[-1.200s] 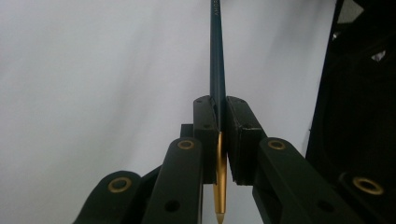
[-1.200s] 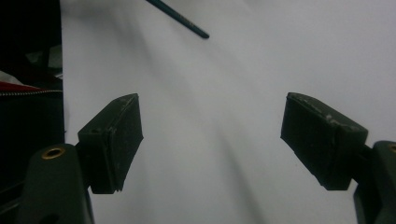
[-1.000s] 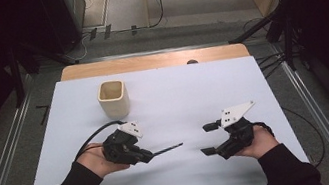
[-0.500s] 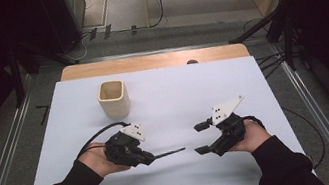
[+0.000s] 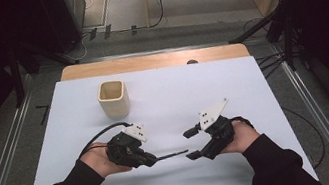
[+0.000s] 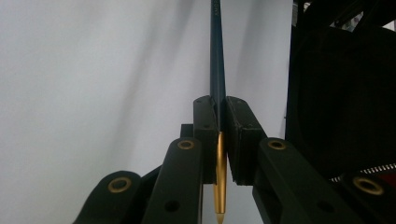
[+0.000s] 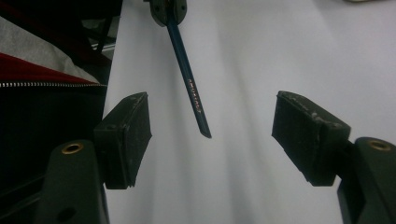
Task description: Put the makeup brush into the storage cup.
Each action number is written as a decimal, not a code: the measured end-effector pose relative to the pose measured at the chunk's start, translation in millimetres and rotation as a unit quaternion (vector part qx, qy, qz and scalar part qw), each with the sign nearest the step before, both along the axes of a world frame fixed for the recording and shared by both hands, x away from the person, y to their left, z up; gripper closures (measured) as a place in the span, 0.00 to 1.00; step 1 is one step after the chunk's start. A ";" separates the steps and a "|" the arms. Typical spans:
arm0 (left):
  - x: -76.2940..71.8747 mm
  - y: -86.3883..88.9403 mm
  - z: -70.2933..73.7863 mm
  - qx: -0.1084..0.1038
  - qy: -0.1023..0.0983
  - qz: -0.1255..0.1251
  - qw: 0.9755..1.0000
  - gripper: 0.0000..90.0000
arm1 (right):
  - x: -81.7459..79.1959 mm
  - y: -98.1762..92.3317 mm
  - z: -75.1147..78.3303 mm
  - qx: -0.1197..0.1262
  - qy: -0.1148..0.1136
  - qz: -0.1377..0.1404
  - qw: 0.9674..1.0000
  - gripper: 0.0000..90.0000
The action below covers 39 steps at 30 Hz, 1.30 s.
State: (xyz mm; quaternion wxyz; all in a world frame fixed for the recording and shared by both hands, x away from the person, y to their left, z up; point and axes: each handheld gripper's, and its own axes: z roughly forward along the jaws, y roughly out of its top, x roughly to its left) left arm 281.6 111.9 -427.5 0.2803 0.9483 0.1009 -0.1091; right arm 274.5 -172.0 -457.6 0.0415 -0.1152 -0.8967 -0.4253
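Note:
My left gripper (image 5: 149,160) is shut on a dark blue pencil (image 5: 170,155) and holds it level, pointing right. In the left gripper view the pencil (image 6: 217,56) runs up from between the pads (image 6: 208,135), with its gold end behind them. My right gripper (image 5: 189,144) stands open just right of the pencil's free end. Its jaws have just been closing a little. In the right gripper view the pencil (image 7: 189,79) reaches down between the two pads (image 7: 133,135) without touching either, and the left gripper (image 7: 168,9) is at the top.
A cream square cup (image 5: 113,99) stands upright at the back left of the white table (image 5: 168,97). A wooden edge (image 5: 152,61) runs along the far side. Dark sleeves come in from the bottom, and a red garment with a zip (image 7: 46,70) lies at the left.
The right gripper has moved left toward the pencil's free end, so the tip now lies between its jaws. The left gripper and pencil have stayed in place.

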 end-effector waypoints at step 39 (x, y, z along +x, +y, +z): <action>-5.9 -6.6 -1.3 -0.014 0.001 -0.045 0.999 0.93 | -6.5 36.6 -8.0 -0.054 0.035 0.087 0.994 0.95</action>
